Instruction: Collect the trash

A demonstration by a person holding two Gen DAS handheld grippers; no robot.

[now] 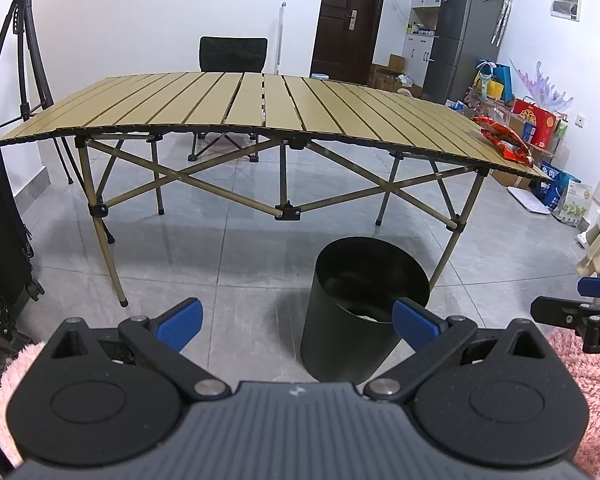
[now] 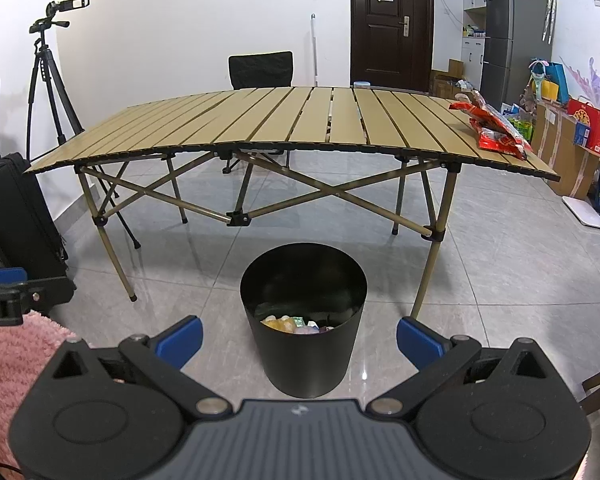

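A black round trash bin (image 2: pixel 304 320) stands on the floor in front of the table, with several bits of coloured trash inside it. It also shows in the left wrist view (image 1: pixel 364 308). A red crumpled snack bag (image 2: pixel 496 128) lies on the right end of the slatted table (image 2: pixel 260 120); it shows in the left wrist view (image 1: pixel 504 140) too. My left gripper (image 1: pixel 298 328) is open and empty, held above the floor to the left of the bin. My right gripper (image 2: pixel 300 338) is open and empty, just in front of the bin.
A black chair (image 2: pixel 260 70) stands behind the table. A tripod (image 2: pixel 48 80) and a black case (image 2: pixel 16 216) are at the left. Boxes and bags (image 2: pixel 572 132) crowd the right wall by a fridge (image 2: pixel 512 32). The floor is grey tile.
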